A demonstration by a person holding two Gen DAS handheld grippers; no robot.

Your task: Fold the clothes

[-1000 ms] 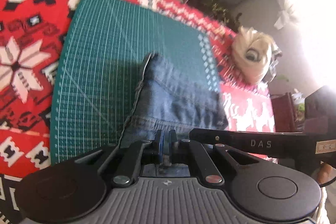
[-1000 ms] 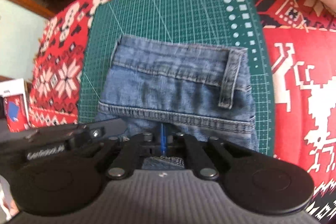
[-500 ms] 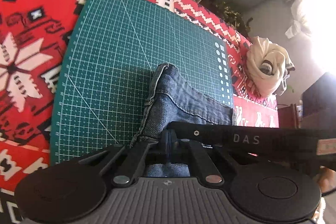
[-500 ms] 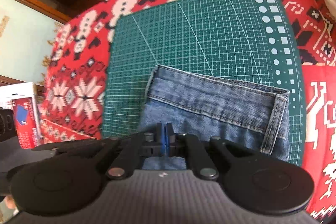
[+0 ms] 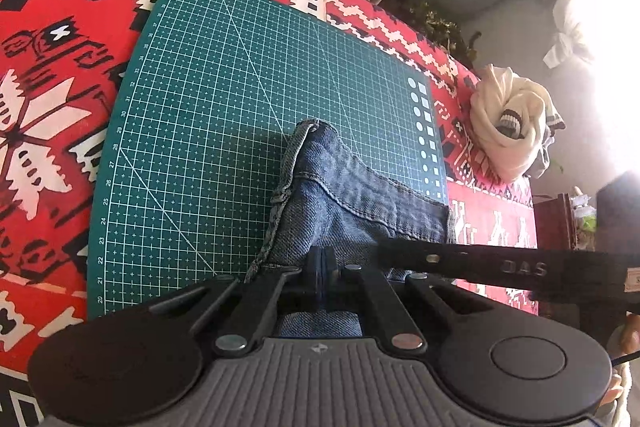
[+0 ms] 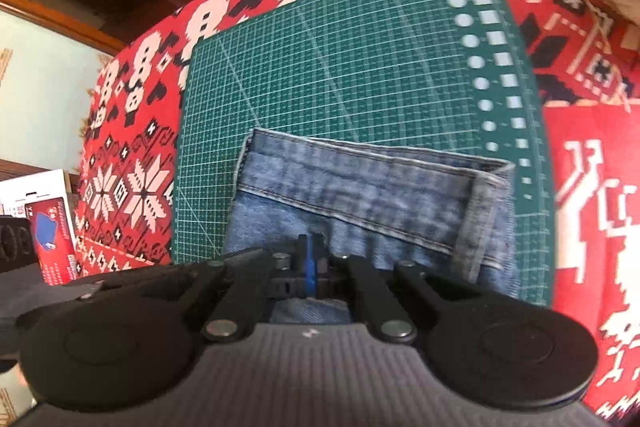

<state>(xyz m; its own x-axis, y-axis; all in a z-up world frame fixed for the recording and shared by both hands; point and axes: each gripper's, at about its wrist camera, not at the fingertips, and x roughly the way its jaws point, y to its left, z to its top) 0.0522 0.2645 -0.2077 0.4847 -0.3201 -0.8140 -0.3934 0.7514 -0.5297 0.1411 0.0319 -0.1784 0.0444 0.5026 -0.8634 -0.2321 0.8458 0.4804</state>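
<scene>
with the left gripper and right gripper both clamped on the blue denim garment, carry the edge level over the green cutting mat.

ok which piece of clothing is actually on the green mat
The blue denim jeans, lying folded on the green gridded cutting mat. The cream bundled garment sits off the mat, on the red patterned cloth beyond its far corner.
</scene>
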